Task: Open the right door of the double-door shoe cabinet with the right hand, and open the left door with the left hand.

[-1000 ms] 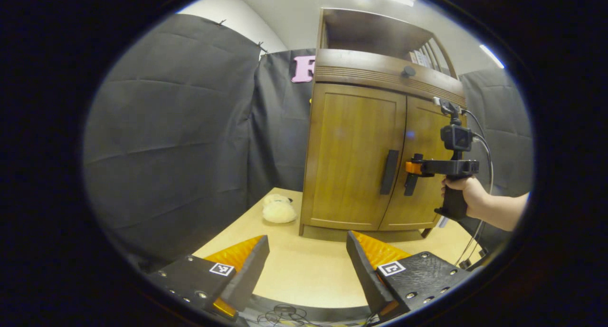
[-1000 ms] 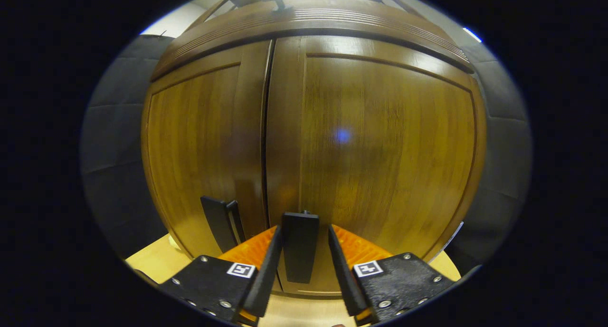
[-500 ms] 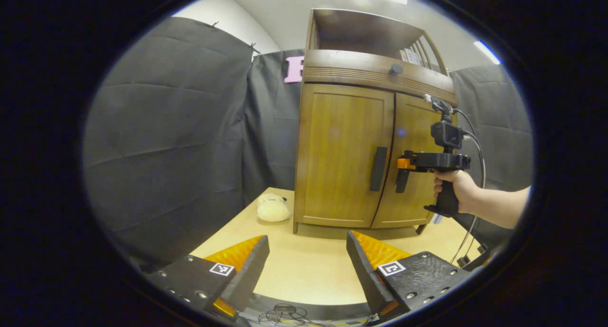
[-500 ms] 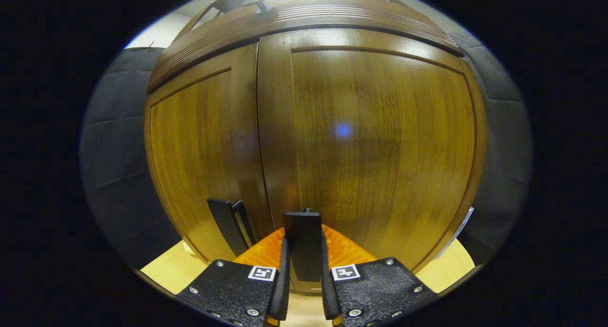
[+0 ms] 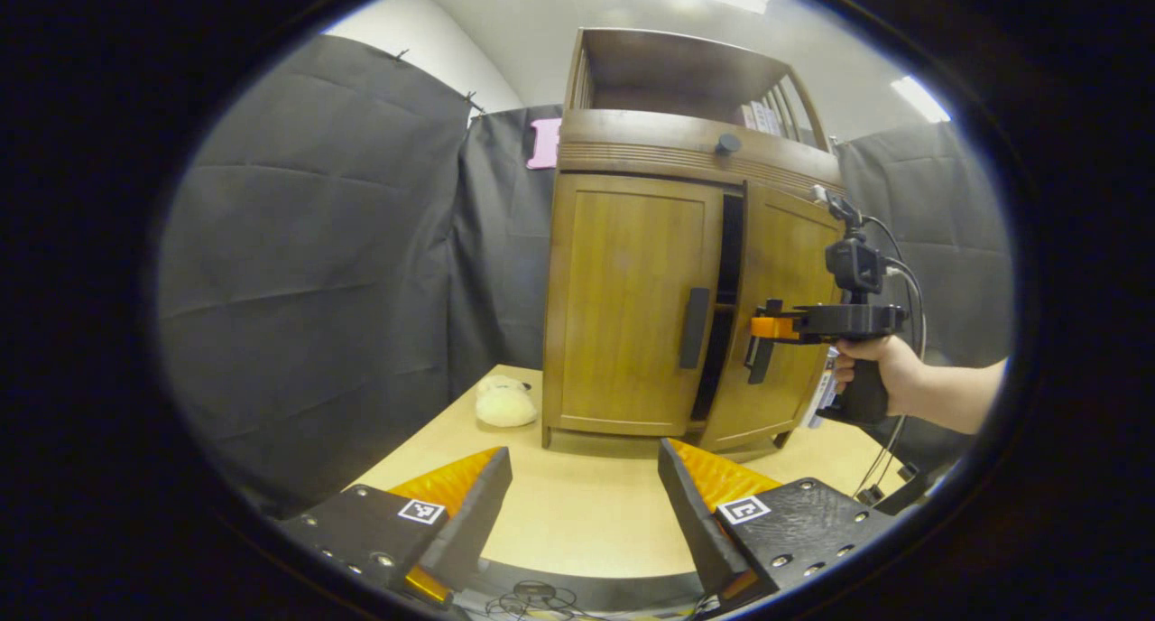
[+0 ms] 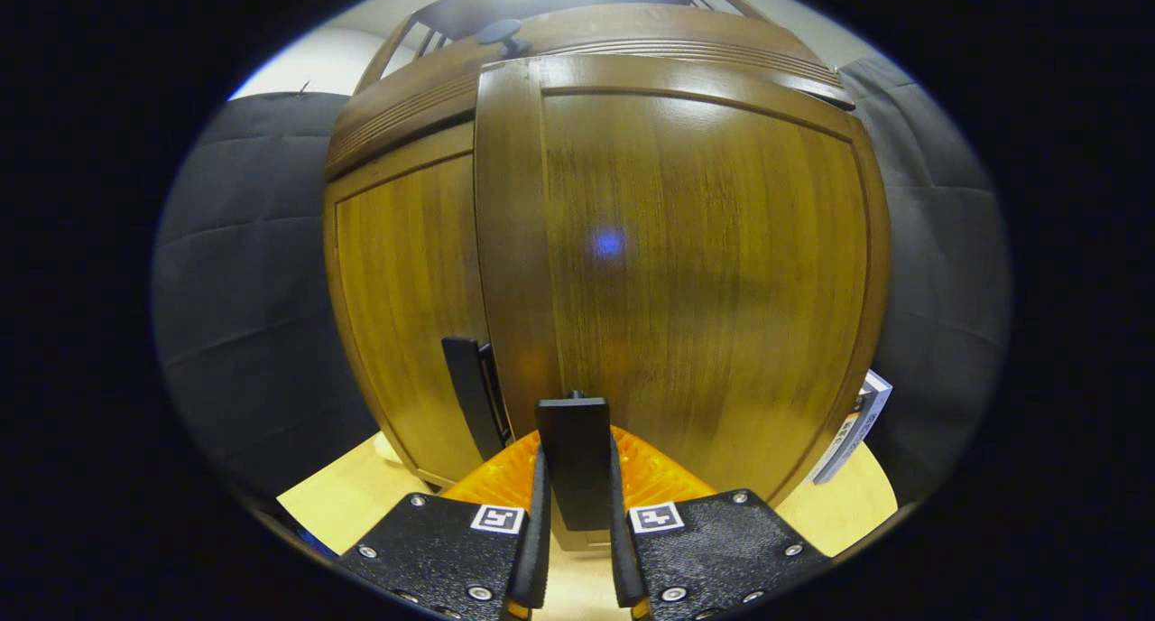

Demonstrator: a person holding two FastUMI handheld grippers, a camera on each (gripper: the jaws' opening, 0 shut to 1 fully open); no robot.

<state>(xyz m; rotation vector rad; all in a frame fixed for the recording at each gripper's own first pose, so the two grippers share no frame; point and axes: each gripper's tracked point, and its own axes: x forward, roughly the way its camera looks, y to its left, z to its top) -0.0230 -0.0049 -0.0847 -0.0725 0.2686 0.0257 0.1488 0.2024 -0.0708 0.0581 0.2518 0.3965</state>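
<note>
A brown wooden shoe cabinet [image 5: 632, 152] stands on the pale table. Its right door [image 5: 785, 269] is swung partly out, with a dark gap beside the left door [image 5: 623, 305], which is flat and closed with its black handle [image 5: 695, 328]. In the left gripper view a hand holds my right gripper [image 5: 758, 332] at the right door's handle. In the right gripper view my right gripper [image 6: 575, 549] is shut on the right door's black handle [image 6: 575, 458], the door [image 6: 686, 269] close ahead. My left gripper [image 5: 582, 504] hangs open above the table, well short of the cabinet.
A cream plush toy [image 5: 503, 404] lies on the table [image 5: 577, 513] left of the cabinet's foot. Black cloth walls stand behind and to both sides. A knob [image 5: 726, 143] sits on the drawer front above the doors. A white card [image 6: 853, 427] shows behind the right door's edge.
My right gripper closed on the right door's handle and has pulled the door out, opening a dark gap. The left gripper stayed open and drifted slightly.
</note>
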